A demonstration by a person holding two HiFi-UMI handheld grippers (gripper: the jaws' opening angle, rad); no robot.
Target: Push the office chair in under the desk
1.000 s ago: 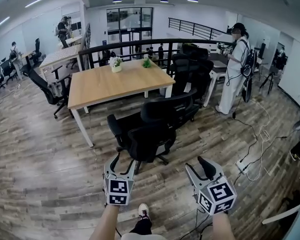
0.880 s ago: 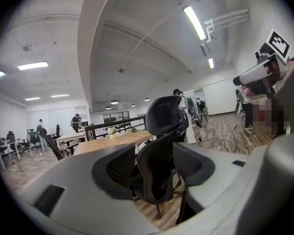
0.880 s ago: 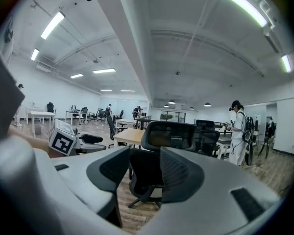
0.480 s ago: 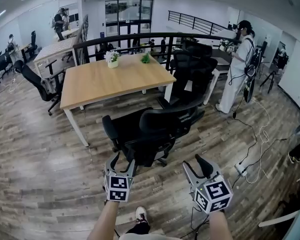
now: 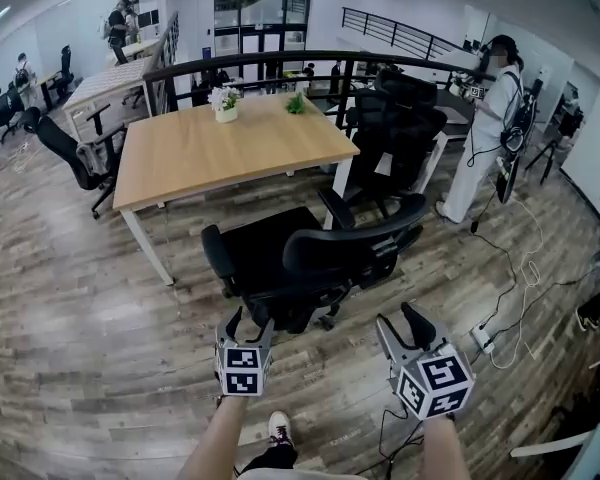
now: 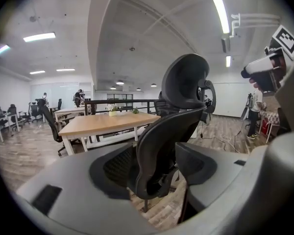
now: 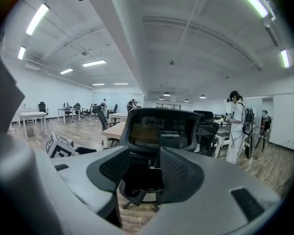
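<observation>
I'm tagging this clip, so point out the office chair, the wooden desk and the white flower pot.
office chair (image 5: 342, 246): head view, on the upper edge of its backrest.
wooden desk (image 5: 230, 150): head view, on the bare middle of its top.
white flower pot (image 5: 225, 114): head view, on the pot's side.

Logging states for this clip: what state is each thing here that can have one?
Office chair: standing out from the desk, not pushed under, ungripped.
Desk: upright, no chair tucked under its near side.
Left claw: open, just opened wider, gripping nothing, short of the chair.
Right claw: open, gripping nothing.
</observation>
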